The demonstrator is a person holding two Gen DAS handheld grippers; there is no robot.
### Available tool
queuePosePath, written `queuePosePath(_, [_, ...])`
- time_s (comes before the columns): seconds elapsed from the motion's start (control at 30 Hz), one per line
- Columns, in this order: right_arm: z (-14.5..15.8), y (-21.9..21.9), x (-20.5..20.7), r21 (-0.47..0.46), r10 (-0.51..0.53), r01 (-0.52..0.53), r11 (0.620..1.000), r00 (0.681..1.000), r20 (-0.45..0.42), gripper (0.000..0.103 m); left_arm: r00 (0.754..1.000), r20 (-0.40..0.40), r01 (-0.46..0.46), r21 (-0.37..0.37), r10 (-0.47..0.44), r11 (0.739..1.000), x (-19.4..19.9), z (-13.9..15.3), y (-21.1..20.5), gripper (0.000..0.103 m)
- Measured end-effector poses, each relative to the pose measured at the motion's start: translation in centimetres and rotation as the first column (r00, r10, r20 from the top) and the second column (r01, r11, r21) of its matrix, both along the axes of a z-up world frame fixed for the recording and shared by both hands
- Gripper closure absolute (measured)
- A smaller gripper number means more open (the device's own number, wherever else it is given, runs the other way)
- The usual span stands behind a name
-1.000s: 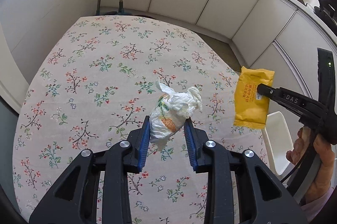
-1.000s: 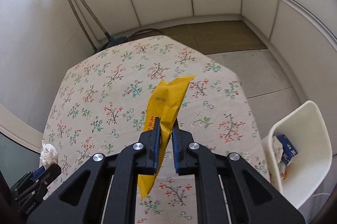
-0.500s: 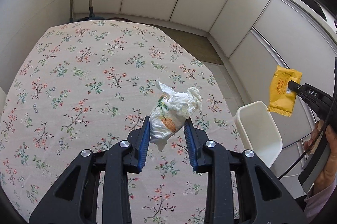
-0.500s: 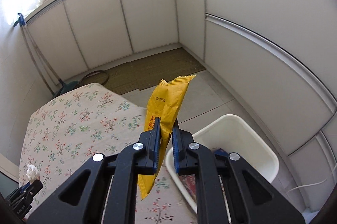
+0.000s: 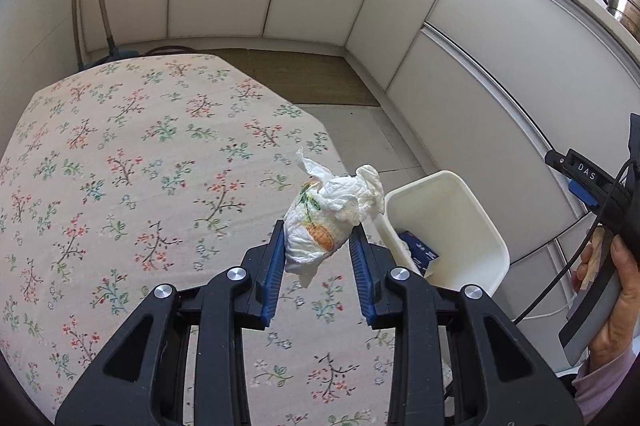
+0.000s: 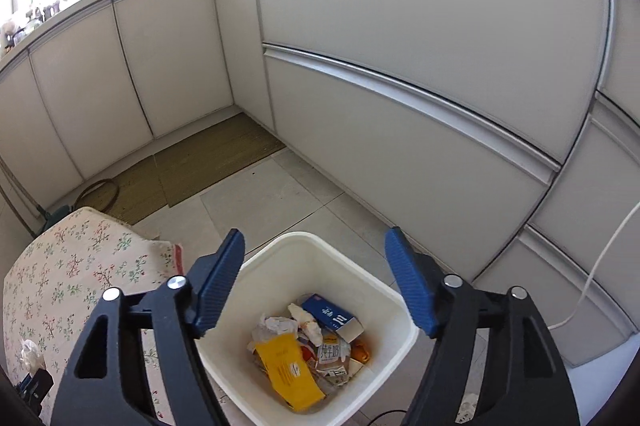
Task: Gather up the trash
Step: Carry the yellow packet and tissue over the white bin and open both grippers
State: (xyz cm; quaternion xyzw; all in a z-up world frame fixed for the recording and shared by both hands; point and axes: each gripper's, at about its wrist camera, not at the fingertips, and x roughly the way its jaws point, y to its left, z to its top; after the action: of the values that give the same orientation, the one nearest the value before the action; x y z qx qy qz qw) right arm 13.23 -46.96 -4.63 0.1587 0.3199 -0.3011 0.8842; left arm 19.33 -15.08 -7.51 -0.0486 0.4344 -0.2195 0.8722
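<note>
My left gripper (image 5: 318, 246) is shut on a crumpled white tissue (image 5: 328, 222) with an orange print, held above the right edge of the floral table (image 5: 120, 186). The white trash bin (image 5: 476, 214) stands on the floor just right of it. My right gripper (image 6: 316, 282) is open and empty, directly above the bin (image 6: 320, 246). The yellow wrapper (image 6: 288, 370) lies inside the bin on top of other trash. The right gripper also shows at the right edge of the left wrist view (image 5: 584, 182).
White kitchen cabinets (image 6: 400, 86) run behind the bin. A brown mat (image 6: 208, 162) lies on the tiled floor. A white cable (image 6: 592, 274) hangs at the right. The bin holds a blue carton (image 6: 332, 316) and several wrappers.
My right gripper moved over the bin, opened and let go of the yellow wrapper, which now lies in the bin. My left gripper carried the tissue rightward toward the bin.
</note>
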Motion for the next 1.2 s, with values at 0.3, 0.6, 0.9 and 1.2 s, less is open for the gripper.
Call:
queuePosePath(0.3, [0.3,-4.8,-4.4,0.022,-0.111,0.111,0.994,0.994,0.008,0.014,0.991,0.048,0.124,-0.005,-0.123,0.992,0.6,2.1,-9.6,0.073])
queuePosePath(0.6, [-0.2,-8.8,-8.1,0.061,-0.195,0.195,0.979,0.981,-0.001,0.012,0.979,0.033,0.199,-0.005,-0.199,0.980,1.9,2.0,-18.3,0.071])
queuePosePath(0.9, [-1.0,-10.0,-8.2,0.071,-0.196,0.197,0.978,0.980,-0.025,0.012,0.969,0.010,0.246,0.018,-0.246,0.969,2.6,1.2,-22.3,0.055])
queuePosePath(1.2, [-0.4,-7.6,-8.6,0.037,-0.155,0.155,0.987,0.988,-0.017,0.012,0.969,0.139,0.186,0.125,-0.203,0.975,-0.3,2.7,-20.5,0.021])
